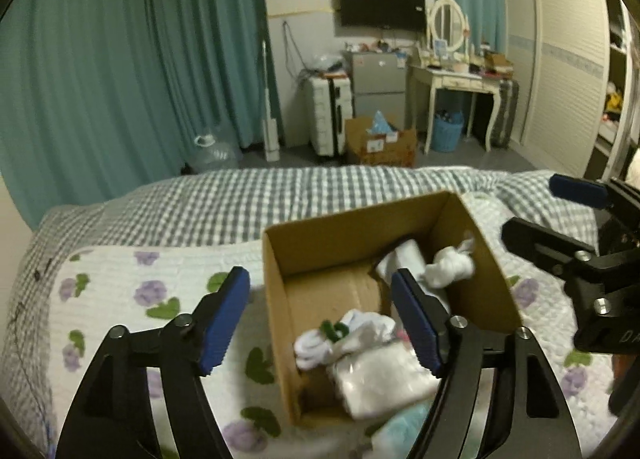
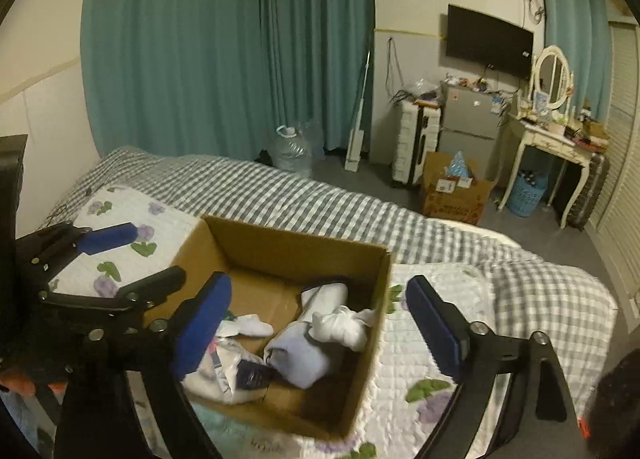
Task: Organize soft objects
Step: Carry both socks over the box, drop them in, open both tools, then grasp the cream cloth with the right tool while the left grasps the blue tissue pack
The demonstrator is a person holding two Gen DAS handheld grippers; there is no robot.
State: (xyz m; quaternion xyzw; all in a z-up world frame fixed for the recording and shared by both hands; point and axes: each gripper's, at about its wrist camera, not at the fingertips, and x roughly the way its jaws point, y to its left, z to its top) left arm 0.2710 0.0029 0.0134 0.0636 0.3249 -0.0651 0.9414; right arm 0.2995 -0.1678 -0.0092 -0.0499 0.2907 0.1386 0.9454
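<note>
On bed, cardboard box point(image 1: 344, 243) sits on floral quilt point(image 1: 120, 279), free quilt at both sides. Left gripper point(image 1: 320, 323) and right gripper point(image 2: 320, 323) both spread wide, empty, above box. White socks point(image 2: 340, 325) bundled, soft, inside box.

open brown cardboard box point(image 1: 384, 235) sitting on the bed, holding a knotted white sock bundle point(image 1: 450, 265) lying at its far right, a rolled pale cloth point(image 2: 304, 359) resting beside it, loose white socks point(image 1: 340, 335) and a plastic-wrapped white pack point(image 1: 380, 383) lying at the near end
</note>
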